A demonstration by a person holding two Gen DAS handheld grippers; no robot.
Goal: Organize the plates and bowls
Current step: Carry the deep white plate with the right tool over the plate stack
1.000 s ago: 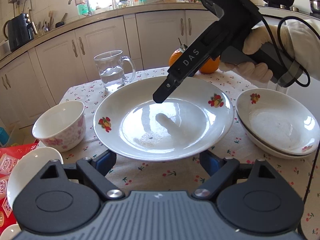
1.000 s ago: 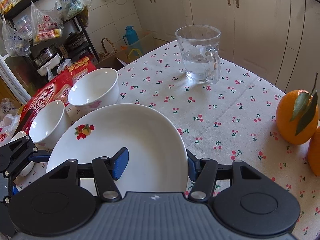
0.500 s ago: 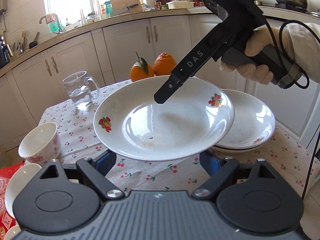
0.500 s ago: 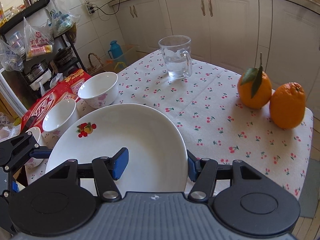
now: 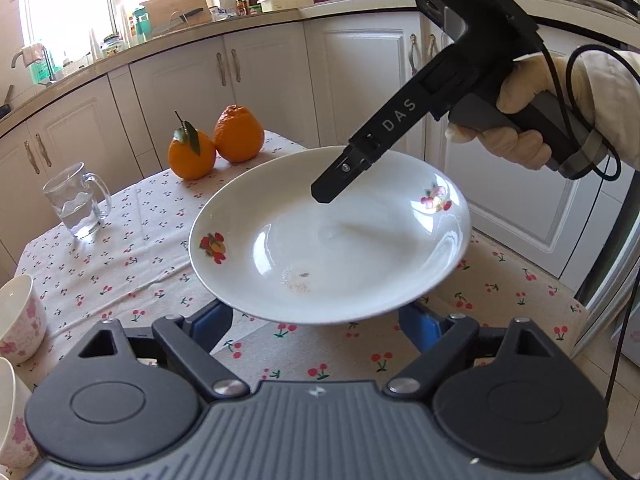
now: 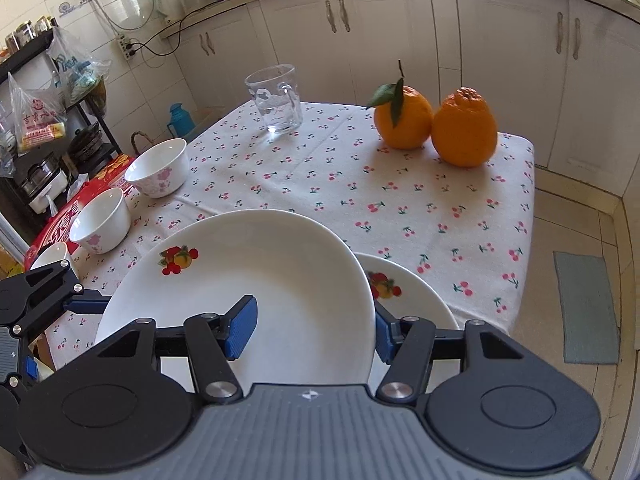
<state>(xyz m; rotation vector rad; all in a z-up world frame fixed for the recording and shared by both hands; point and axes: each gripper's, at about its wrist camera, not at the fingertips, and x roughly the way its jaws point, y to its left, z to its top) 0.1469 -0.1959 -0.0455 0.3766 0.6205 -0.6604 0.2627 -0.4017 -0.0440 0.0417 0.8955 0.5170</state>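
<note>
A white plate with fruit prints (image 5: 328, 240) (image 6: 248, 292) is held in the air between both grippers, above the cherry-print table. My left gripper (image 5: 316, 320) holds its near rim; the rim hides the fingertips. My right gripper (image 6: 316, 328) is shut on the opposite rim, one blue pad (image 6: 240, 328) inside the plate; its finger shows in the left wrist view (image 5: 344, 172). Another plate (image 6: 408, 296) lies on the table beneath it. Two floral bowls (image 6: 158, 170) (image 6: 100, 220) stand at the left.
A glass mug of water (image 6: 278, 98) (image 5: 76, 204) and two oranges (image 6: 436, 124) (image 5: 216, 144) stand at the far side of the table. A red package (image 6: 56, 224) lies under the bowls. The table's right edge (image 6: 528, 216) drops to the floor.
Both grippers have carried the plate to the right across the table, over the plate lying there. The bowls and mug have shifted left in view.
</note>
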